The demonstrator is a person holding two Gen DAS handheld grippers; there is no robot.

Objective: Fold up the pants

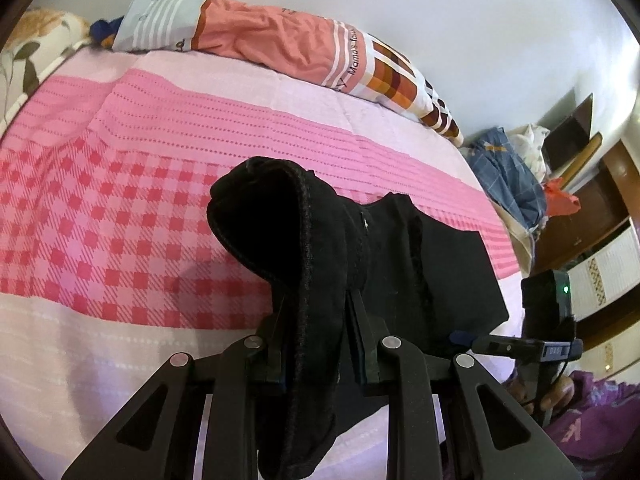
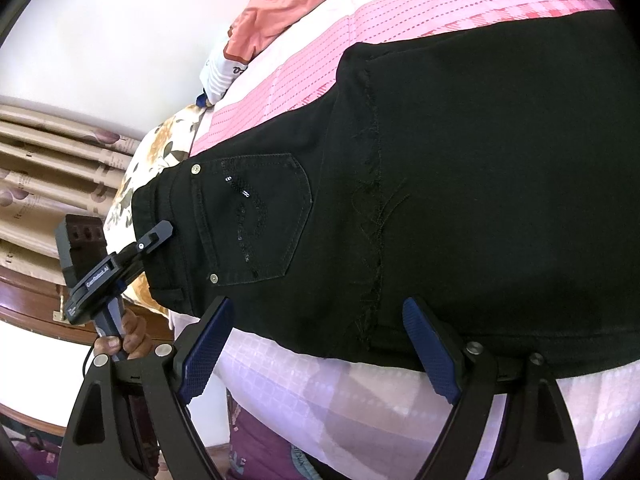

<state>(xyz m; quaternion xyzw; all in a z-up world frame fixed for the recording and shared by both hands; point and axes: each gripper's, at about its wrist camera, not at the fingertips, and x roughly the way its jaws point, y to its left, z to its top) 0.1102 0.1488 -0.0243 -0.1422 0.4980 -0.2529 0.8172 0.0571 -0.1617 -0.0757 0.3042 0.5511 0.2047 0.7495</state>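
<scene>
Black pants [image 2: 460, 184] stretch lengthwise from the left gripper [image 1: 316, 320], clamped on the waistband, past the wide-open right gripper [image 2: 316, 344]

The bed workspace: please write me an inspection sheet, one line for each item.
Surface: bed with pink checked and striped cotton sheet.
Job's things: black denim pants lying on the sheet, back pocket up.
Clutter: rolled orange patterned blanket along the wall; blue checked cloth past the bed edge.
Grippers: left gripper shut on the waistband; right gripper open above the pants' near edge.
Cables: thin black cable under the left gripper's handle.
Surroundings: white wall, wooden furniture.
</scene>
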